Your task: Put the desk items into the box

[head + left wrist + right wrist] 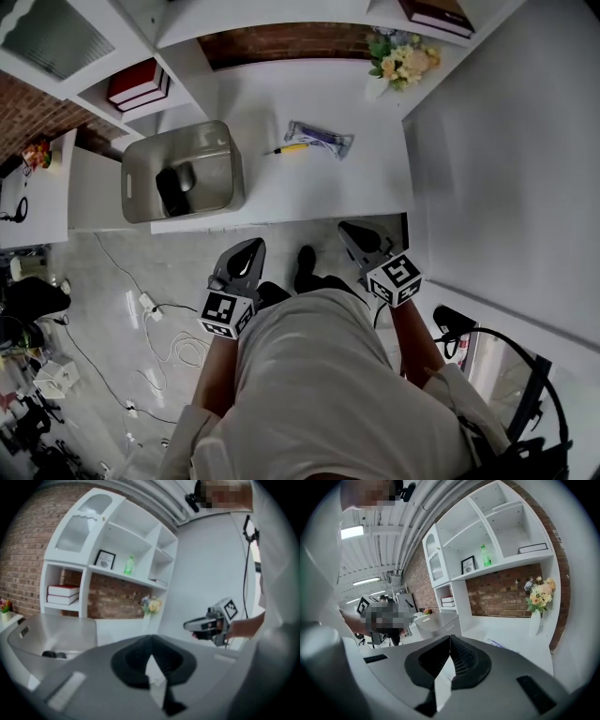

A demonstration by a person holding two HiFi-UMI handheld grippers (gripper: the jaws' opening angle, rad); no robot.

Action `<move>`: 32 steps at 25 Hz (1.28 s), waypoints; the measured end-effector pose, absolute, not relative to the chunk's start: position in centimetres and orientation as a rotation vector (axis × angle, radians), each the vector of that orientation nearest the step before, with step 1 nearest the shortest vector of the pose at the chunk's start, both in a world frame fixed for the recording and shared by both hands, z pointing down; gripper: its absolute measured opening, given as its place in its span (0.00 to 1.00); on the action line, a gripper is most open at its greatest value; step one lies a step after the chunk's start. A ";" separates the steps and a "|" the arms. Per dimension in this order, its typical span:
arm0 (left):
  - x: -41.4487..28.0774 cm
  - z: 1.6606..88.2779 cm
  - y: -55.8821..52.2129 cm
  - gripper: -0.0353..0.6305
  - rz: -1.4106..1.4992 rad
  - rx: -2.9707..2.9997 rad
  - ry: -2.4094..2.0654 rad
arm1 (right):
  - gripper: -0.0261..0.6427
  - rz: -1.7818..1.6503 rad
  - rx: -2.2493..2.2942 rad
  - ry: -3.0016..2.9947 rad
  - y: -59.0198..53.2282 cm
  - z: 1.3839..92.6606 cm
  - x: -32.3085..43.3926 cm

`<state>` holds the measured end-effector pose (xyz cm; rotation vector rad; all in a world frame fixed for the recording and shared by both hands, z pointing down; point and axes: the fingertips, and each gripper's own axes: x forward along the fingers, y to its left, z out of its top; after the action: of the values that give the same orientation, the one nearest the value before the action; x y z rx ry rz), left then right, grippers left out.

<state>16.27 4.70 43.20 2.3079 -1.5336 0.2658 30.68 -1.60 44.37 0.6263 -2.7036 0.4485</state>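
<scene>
A grey box (225, 155) stands at the left of the white desk (375, 178), with dark items (175, 187) lying inside it. A yellow pen (291, 147) and a clear packet with a purple item (321, 139) lie on the desk to the right of the box. Both grippers hover short of the desk's front edge, over the floor. My left gripper (251, 247) is shut and empty, below the box's right corner. My right gripper (349, 230) is also shut and empty, below the packet. The left gripper view shows the box (51, 630) ahead on the left and the right gripper (190, 625) off to the right.
A vase of flowers (403, 61) stands at the desk's back right, beside a white wall. Red books (139, 84) lie on a shelf behind the box. Cables and a power strip (150, 309) lie on the floor at the left. A person's shoes (306, 267) show between the grippers.
</scene>
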 end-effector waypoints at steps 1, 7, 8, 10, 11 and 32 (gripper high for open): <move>16.2 43.3 4.4 0.06 0.270 2.303 -1.538 | 0.04 0.449 0.620 -2.702 -1.9 44.4 30.7; 15.6 43.5 2.3 0.06 0.305 2.297 -1.539 | 0.04 0.490 0.615 -2.690 -3.3 45.0 30.6; 15.5 43.5 1.9 0.06 0.308 2.299 -1.536 | 0.04 0.495 0.615 -2.686 -3.5 45.1 30.5; 15.2 43.7 1.3 0.06 0.309 2.301 -1.527 | 0.04 0.503 0.618 -2.676 -3.7 45.5 30.3; 15.0 43.8 1.1 0.06 0.307 2.303 -1.523 | 0.04 0.507 0.622 -2.670 -3.9 45.7 30.2; 7.5 45.9 -3.1 0.06 0.308 2.319 -1.454 | 0.05 0.462 0.589 -2.560 -12.0 51.4 21.2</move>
<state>7.54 -3.08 45.94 2.3186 -1.4539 0.3079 21.23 -12.01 51.40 0.5891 -2.5601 0.4625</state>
